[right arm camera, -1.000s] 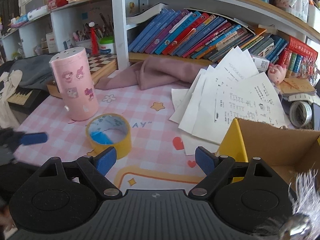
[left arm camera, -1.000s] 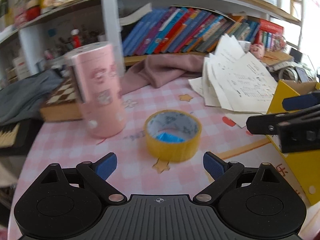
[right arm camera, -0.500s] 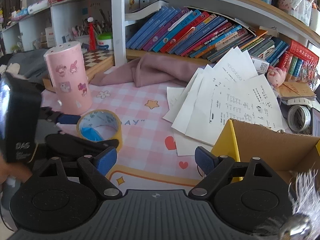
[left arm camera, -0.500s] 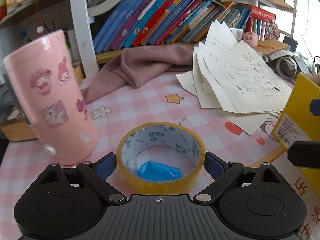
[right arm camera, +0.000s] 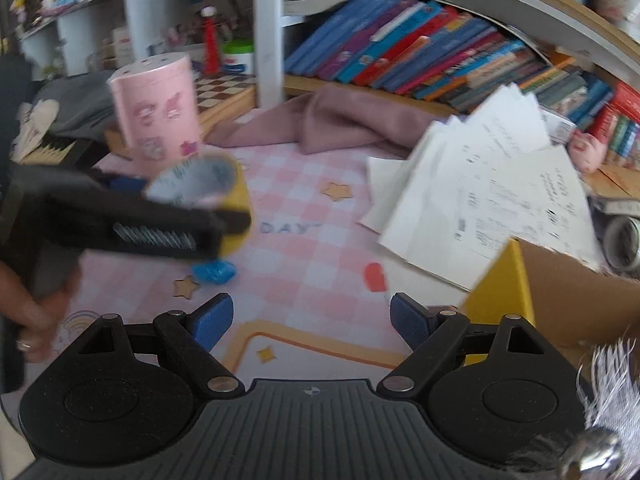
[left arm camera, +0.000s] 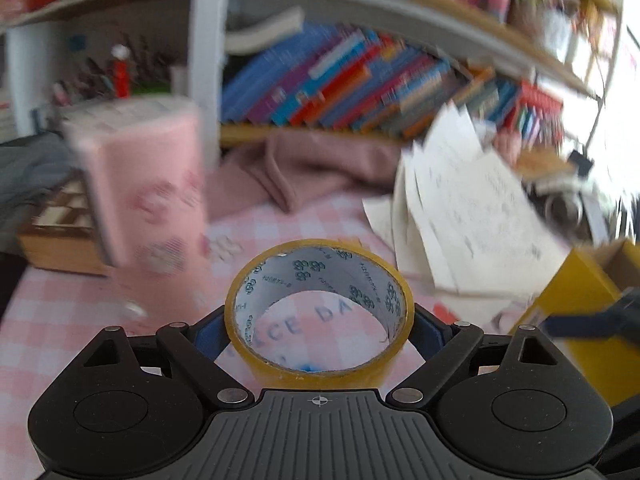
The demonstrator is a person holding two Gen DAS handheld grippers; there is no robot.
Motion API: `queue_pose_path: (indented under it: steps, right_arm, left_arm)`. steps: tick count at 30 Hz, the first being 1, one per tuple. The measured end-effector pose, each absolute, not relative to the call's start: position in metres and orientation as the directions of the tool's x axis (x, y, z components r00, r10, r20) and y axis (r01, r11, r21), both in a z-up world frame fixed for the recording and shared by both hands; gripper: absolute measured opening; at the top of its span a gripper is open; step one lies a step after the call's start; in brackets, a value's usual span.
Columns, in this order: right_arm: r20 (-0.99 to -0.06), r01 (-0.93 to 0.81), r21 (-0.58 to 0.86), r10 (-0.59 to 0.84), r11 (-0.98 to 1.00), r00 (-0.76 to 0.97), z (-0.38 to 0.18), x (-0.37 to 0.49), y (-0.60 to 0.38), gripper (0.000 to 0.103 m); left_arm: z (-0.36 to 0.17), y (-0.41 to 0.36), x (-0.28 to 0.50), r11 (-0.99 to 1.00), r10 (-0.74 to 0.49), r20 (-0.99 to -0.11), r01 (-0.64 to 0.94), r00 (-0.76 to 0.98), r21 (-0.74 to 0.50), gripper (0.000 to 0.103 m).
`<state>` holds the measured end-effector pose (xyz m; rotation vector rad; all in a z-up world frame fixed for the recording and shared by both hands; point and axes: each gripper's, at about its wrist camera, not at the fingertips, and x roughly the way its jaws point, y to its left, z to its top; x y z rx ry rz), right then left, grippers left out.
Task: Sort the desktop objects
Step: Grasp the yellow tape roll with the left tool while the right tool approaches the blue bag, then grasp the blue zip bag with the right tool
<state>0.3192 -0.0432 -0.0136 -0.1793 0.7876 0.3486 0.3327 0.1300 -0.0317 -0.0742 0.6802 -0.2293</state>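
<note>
Now the left gripper (left arm camera: 319, 326) has just closed its fingers onto the yellow tape roll (left arm camera: 319, 312), held clear of the pink checked table (right arm camera: 304, 248) beside the pink canister (right arm camera: 156, 108). A blue scrap (right arm camera: 213, 272) lies below it. The right gripper (right arm camera: 312, 322) hangs wide, holding nothing, near the yellow box (right arm camera: 560, 292). Advice: keep the roll square between the pads, carry it level to the box, mind the loose papers (right arm camera: 492, 184), and let go low.

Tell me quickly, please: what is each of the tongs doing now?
Left tongs: closed on the yellow tape roll, having just been closing, the roll between them.
Right tongs: open, holding nothing.
</note>
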Motion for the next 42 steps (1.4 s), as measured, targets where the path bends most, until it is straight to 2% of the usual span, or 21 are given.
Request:
queue_pose_path:
  steps: [4, 10, 12, 14, 21, 26, 36, 42]
  right_arm:
    - [-0.728, -0.449, -0.040, 0.281, 0.893, 0.625, -0.016, 0.326, -0.020, 0.085]
    - [-0.758, -0.558, -0.018, 0.352, 0.830, 0.548, -0.025, 0.350, 0.019, 0.080]
    - [-0.767, -0.581, -0.009, 0.367, 0.814, 0.526, -0.033, 0.360, 0.031, 0.071]
    - [-0.777, -0.589, 0.005, 0.373, 0.808, 0.507, -0.040, 0.367, 0.040, 0.058]
    - [-0.810, -0.617, 0.013, 0.370, 0.787, 0.456, -0.064, 0.375, 0.061, 0.048]
    - [-0.818, -0.591, 0.042, 0.367, 0.806, 0.443, -0.069, 0.376, 0.056, 0.028]
    - [-0.757, -0.543, 0.093, 0.414, 0.834, 0.506, -0.025, 0.345, 0.029, 0.027]
    - [-0.711, -0.532, 0.074, 0.419, 0.843, 0.565, 0.007, 0.318, 0.014, 0.027]
  left_arm:
    - [-0.014, 0.153, 0.303, 0.982, -0.182, -0.588, 0.121, 0.788, -0.142, 0.092]
    - [-0.012, 0.186, 0.257, 0.989, -0.057, -0.618, -0.040, 0.784, -0.142, 0.092]
    - [-0.013, 0.194, 0.244, 0.984, -0.030, -0.631, -0.089, 0.775, -0.157, 0.092]
    - [-0.015, 0.201, 0.233, 0.977, -0.010, -0.642, -0.130, 0.767, -0.170, 0.092]
    - [-0.012, 0.206, 0.209, 0.970, 0.017, -0.641, -0.167, 0.767, -0.174, 0.092]
    - [-0.007, 0.207, 0.205, 0.969, 0.011, -0.626, -0.163, 0.780, -0.187, 0.092]
    - [0.015, 0.192, 0.200, 0.979, -0.057, -0.558, -0.063, 0.828, -0.194, 0.092]
    - [0.026, 0.180, 0.188, 0.986, -0.096, -0.505, 0.010, 0.858, -0.169, 0.092]
